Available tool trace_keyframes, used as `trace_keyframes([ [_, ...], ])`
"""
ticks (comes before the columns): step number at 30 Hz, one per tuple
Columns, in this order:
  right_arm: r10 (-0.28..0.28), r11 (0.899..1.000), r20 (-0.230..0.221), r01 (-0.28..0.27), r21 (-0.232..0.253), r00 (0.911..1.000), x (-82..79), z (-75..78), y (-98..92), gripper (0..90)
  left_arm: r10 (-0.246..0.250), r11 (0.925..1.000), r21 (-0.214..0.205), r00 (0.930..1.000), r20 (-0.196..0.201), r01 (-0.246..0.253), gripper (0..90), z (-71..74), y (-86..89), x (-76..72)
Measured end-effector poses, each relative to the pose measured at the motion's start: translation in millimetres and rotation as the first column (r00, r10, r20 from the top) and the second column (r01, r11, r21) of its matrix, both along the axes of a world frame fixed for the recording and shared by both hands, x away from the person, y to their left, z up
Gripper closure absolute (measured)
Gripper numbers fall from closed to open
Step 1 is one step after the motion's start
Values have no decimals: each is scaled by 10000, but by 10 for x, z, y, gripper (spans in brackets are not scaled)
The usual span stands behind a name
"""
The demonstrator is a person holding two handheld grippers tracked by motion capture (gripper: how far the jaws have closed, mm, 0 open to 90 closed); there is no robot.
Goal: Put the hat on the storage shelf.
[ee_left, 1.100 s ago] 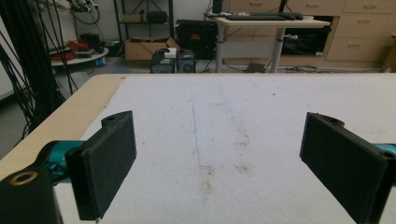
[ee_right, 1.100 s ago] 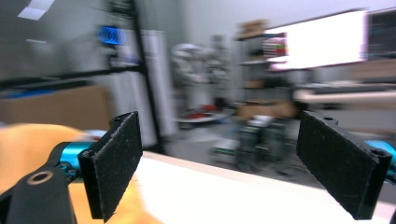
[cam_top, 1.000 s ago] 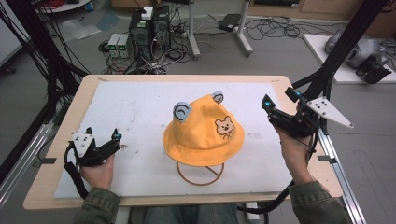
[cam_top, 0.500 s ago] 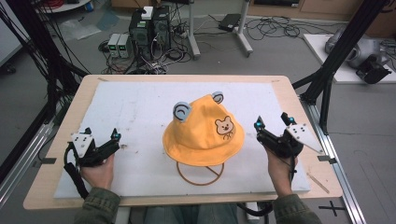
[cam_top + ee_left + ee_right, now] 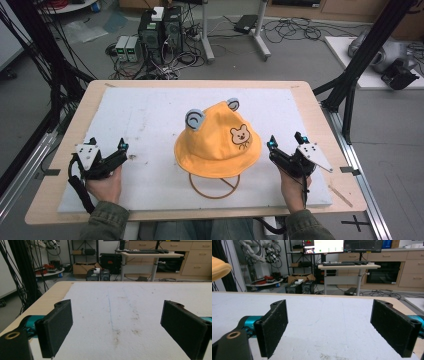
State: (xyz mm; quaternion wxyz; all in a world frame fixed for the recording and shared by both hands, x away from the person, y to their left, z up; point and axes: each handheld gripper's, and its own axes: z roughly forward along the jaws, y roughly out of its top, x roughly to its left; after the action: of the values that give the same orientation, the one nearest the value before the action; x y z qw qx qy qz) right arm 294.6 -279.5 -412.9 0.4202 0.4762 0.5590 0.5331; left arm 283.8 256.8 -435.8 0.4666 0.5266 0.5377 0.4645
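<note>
the person's left hand (image 5: 106, 183) comes in from the near left edge in an olive-green sleeve (image 5: 107, 225) and holds the black two-finger left gripper (image 5: 120, 151) low over the bench, pointing right and slightly far. its flat black fingers (image 5: 58, 326) stand wide apart with nothing between them. the right hand (image 5: 294, 187), in a matching sleeve, holds the black two-finger right gripper (image 5: 285, 141) at the near right, pointing far and a little left. its fingers (image 5: 274, 325) are also spread wide and empty. a grey three-cornered plate (image 5: 312, 156) sits on top of it.
</note>
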Motion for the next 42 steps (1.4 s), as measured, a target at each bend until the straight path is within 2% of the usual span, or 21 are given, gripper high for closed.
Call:
trace_keyframes([
  [10, -15, 9992, -48, 17, 396, 10000, 10, -10, -28, 134, -82, 9999, 140, 9999, 67, 81, 110, 16, -21, -3],
  [22, -42, 9990, -38, 43, 435, 10000, -5, -28, -71, 134, -229, 9997, 129, 9997, 127, 227, 110, 42, -85, -3],
  [34, -9, 9996, -88, 11, 294, 10000, 1, -55, -65, 133, -196, 9998, 48, 9997, 155, 195, 110, 46, -53, -14],
  [42, -49, 9988, -137, 55, 483, 9999, 2, -62, -79, 133, -186, 9998, 22, 9997, 139, 186, 110, 46, -49, -19],
])
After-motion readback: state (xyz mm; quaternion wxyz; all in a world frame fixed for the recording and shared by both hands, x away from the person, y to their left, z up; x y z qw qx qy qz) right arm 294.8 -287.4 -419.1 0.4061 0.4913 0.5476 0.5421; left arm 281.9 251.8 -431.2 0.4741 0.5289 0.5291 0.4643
